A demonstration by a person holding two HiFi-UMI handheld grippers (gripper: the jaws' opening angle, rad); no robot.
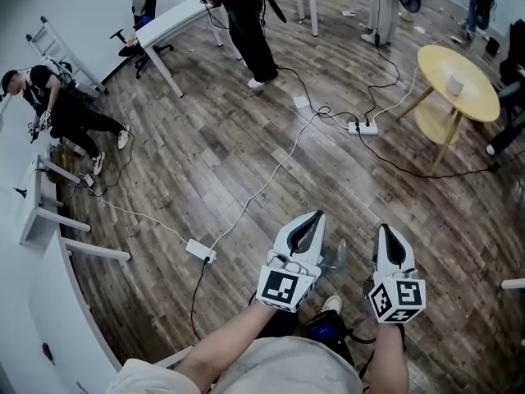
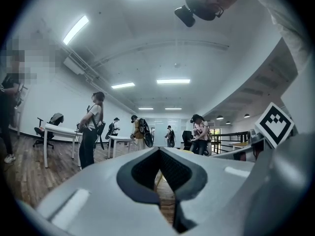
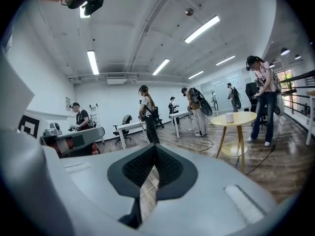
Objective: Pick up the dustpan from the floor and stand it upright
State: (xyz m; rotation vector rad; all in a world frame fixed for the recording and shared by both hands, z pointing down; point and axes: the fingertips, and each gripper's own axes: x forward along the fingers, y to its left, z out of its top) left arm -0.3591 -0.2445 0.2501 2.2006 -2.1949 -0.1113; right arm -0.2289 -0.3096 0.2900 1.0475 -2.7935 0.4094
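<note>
Holding both grippers low in front of me, I look down on a wood-plank floor [image 1: 246,162]. My left gripper [image 1: 314,217] has its jaws pressed together: the tips meet, only the small diamond gap shows behind the pads, and nothing sits in it. My right gripper [image 1: 385,230] is closed the same way, pads touching at the tips and gripping nothing. The two hang side by side without touching, well apart from the yellow round table [image 1: 476,101], nearer to me than it and to its left.

The dustpan I cannot pick out with any certainty. A pale, half-clear shape [image 1: 334,257] shows between the two grippers, just above my shoe [image 1: 331,304], but it is too indistinct to name.

A white cup [image 1: 456,82] stands on the yellow table's top. On the floor to the table's left lies a white power strip [image 1: 362,127] with dark leads running toward the table's legs. A white cable [image 1: 271,175] trails from near that strip, farther left of the table, to a second strip [image 1: 200,251]. Farther left again, a person in dark trousers [image 1: 250,31] stands beside a white desk [image 1: 176,19]. At the side of the room farthest from the yellow table, another person [image 1: 70,109] crouches low by the wall.
</note>
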